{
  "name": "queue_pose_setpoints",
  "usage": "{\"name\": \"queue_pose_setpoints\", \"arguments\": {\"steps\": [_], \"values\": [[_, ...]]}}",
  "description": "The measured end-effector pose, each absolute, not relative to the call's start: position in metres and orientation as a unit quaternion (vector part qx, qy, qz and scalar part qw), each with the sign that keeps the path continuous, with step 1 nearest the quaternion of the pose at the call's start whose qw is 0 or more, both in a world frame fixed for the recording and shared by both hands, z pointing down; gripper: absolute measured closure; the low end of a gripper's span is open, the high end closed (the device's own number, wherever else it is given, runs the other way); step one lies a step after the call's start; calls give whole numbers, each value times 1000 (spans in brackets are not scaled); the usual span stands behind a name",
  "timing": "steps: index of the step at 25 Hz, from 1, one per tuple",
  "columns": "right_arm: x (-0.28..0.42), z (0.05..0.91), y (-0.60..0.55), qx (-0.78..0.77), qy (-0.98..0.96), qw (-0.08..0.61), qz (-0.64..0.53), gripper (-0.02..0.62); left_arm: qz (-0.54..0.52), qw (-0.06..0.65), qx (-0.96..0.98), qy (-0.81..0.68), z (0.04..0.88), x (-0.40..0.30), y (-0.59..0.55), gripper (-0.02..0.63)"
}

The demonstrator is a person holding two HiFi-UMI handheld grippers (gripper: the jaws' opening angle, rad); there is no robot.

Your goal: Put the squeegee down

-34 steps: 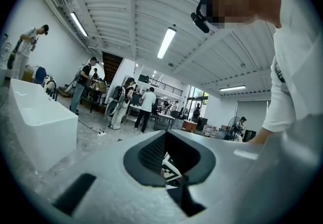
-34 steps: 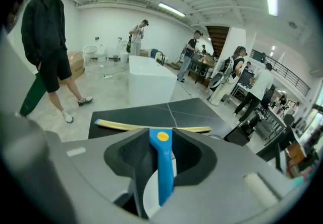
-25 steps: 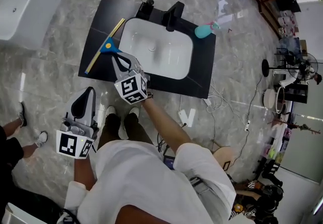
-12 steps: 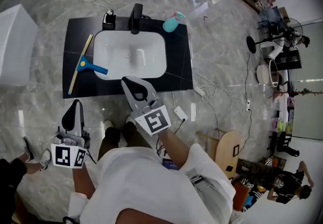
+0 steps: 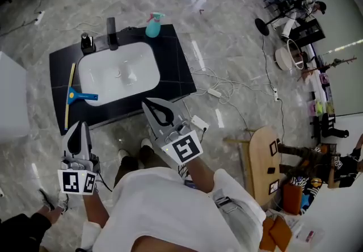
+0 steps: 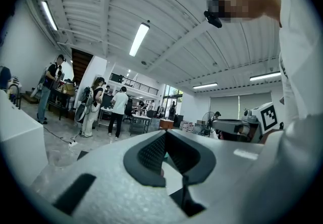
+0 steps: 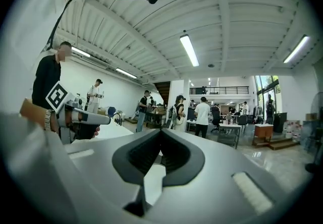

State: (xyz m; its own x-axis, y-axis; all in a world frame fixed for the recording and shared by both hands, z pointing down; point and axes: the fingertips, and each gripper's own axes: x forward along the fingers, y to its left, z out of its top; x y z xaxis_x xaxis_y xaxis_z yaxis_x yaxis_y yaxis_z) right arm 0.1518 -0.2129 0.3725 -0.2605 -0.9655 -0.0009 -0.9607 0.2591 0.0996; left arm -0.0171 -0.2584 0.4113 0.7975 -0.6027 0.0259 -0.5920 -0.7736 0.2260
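A second ago the right gripper (image 5: 151, 103) reached over the black counter (image 5: 177, 66) with its tips at the blue handle of the squeegee (image 5: 80, 96). Now it has drawn back off the near edge and is held over the floor in front of the person. The squeegee is left alone on the counter's left part, just left of the white basin (image 5: 116, 72), its yellow blade running near to far. A teal spray bottle (image 5: 153, 26) stands at the far edge, right of the faucet (image 5: 111, 33).

The left gripper (image 5: 77, 127), low at the left and short of the counter, has its jaws pressed together on nothing. The right gripper's jaws are likewise clenched and empty, well apart from the squeegee.
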Motion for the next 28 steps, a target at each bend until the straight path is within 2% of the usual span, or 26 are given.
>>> {"name": "queue_pose_setpoints", "arguments": {"steps": [13,28], "values": [[209,341,-173,651,-758,-9,-48,589,-38,83,959,-267,382,42,-238,600],[207,349,-165,639,-768,-8,-34,589,-35,71,955,-285,372,34,-222,600]]}}
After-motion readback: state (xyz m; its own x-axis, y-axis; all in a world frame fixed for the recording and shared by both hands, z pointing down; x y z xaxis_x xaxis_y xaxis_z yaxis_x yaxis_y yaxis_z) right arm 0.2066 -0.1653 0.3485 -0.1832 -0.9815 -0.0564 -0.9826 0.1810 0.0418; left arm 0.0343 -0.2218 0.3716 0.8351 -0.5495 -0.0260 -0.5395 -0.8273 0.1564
